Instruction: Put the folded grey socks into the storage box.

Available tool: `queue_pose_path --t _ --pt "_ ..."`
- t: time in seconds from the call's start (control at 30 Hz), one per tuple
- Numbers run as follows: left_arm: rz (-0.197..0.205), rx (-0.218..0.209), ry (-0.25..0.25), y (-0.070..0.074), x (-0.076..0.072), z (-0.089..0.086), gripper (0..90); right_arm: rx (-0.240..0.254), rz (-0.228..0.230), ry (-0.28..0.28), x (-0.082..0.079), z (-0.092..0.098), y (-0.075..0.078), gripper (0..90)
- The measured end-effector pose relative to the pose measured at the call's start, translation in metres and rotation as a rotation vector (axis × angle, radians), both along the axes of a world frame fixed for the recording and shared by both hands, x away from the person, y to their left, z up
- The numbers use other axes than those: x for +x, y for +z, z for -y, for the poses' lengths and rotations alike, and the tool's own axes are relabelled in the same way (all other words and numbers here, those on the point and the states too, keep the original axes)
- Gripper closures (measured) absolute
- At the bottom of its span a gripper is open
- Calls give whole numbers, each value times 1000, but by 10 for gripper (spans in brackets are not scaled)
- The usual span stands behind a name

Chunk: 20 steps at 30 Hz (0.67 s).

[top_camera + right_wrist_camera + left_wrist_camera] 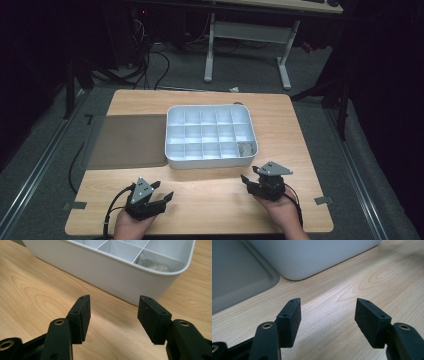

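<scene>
A white compartment box (172,161) sits in the middle of the wooden table (210,205). Its near right cell holds a grey crumpled item (245,148), also seen as a grey item (152,263) in the right gripper view. My left gripper (164,191) rests near the table's front left, open, nothing between its jaws; the box's near corner (294,272) lies ahead of it. My right gripper (250,175) is at the front right, open and empty, just short of the box wall (105,275).
A flat translucent grey lid (127,140) lies left of the box, touching it. Beyond the table stand a white desk frame (247,40) and cables on the grey floor. Bare wood stretches between the two grippers.
</scene>
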<state>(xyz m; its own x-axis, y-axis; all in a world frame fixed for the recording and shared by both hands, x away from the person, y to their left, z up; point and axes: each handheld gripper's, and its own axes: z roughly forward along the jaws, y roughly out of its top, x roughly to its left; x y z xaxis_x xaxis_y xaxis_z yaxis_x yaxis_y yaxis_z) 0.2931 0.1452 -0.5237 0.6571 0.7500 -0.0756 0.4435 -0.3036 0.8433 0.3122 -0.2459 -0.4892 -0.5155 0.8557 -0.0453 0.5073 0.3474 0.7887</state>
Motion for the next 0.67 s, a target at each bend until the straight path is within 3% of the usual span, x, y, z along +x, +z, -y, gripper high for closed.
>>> queue_pose_path --t 0.1,0.23,0.27,0.33,0.57,0.67 --pt "5 2 -1 0 -1 2 384 -6 15 -17 -7 -3 -13 448" --pt "3 -2 -6 0 -3 5 383 74 66 -51 -22 -2 -24 453" --pt "6 0 -10 0 -4 6 383 80 58 -26 -25 -2 -24 451" --pt "7 9 -18 0 -4 7 382 44 89 -23 -30 0 -27 456" --pt "4 7 -19 0 -3 7 382 70 58 -41 -26 5 -30 447" --pt "7 3 -17 1 -3 5 382 57 51 -34 -26 2 -32 447"
